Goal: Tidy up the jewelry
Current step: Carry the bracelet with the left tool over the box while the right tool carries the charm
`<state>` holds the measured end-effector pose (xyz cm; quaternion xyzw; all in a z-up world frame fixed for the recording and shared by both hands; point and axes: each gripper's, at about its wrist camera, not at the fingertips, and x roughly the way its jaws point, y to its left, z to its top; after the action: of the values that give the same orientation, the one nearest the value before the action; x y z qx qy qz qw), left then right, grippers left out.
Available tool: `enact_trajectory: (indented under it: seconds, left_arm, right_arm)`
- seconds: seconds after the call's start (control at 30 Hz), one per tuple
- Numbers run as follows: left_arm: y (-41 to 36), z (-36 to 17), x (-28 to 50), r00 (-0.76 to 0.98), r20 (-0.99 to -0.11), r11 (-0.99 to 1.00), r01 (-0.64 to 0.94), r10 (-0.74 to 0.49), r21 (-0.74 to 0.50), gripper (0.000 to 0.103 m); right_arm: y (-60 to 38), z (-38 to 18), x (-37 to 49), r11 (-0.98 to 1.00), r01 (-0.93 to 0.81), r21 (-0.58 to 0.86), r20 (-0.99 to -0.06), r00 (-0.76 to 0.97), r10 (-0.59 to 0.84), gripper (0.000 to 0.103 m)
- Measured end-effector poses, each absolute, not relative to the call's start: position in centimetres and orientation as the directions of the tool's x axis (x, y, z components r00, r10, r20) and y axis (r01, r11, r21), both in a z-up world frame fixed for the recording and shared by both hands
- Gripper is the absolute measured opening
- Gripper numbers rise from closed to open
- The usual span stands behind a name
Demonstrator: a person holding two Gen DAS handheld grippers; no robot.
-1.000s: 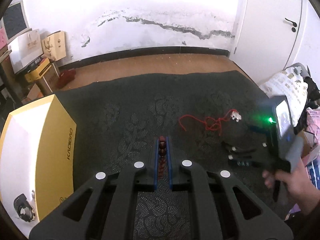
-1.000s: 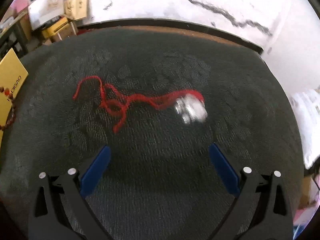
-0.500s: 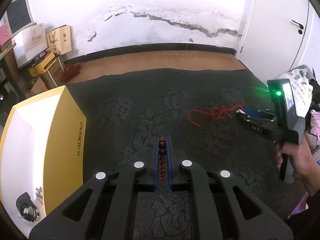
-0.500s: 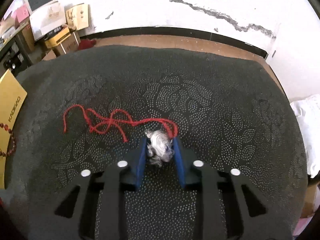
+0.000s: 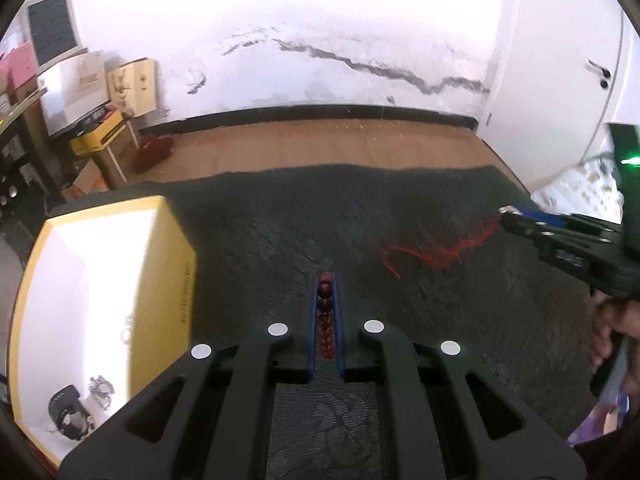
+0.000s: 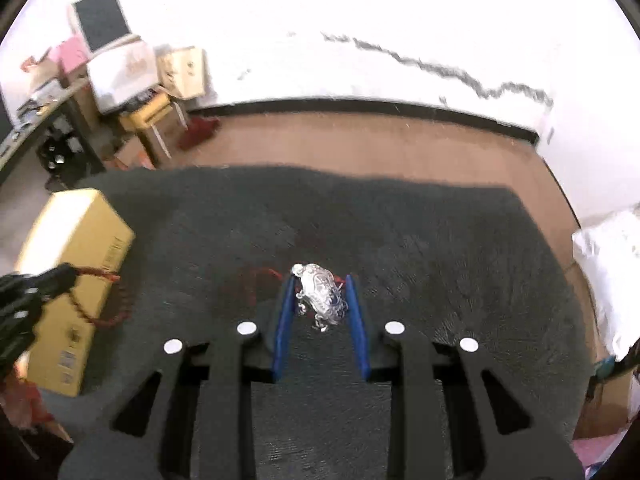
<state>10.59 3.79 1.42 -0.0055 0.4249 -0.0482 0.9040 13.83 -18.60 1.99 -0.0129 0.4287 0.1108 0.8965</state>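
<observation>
The left gripper has its jaws clamped on a red bead bracelet; the right gripper grips a silver pendant, red cord trailing over the dark mat beyond, yellow box leftward.

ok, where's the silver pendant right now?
In the right wrist view the silver pendant sits centre frame, clamped between the right gripper fingers above the dark mat, its red cord trailing behind.

Both wrist views look forward over the dark mat, sharing the yellow box.
</observation>
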Motion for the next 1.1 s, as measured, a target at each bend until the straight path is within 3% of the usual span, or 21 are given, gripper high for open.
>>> enact_trajectory:
  seconds: [0.6, 0.83, 1.1]
  left_arm:
    - [20.7, 6.1, 4.8, 0.669, -0.741, 0.982, -0.176, 0.064, -0.074, 0.007]
    - [26.7, 5.0, 3.2, 0.650, -0.749, 0.962, -0.265, 0.127, -0.067, 0.007]
    - [31.4, 2.5, 1.6, 0.615, -0.777, 0.946, -0.313, 0.133, -0.085, 0.007]
  right_arm:
    - [2.1, 18.5, 5.5, 0.839, -0.540, 0.063, -0.582, 0.663, 0.471, 0.026]
    - [11.1, 19.4, 4.4, 0.774, -0.632, 0.033, -0.599, 0.607, 0.522, 0.026]
    - [17.5, 16.1, 4.1, 0.756, -0.655, 0.006, -0.664, 0.563, 0.493, 0.026]
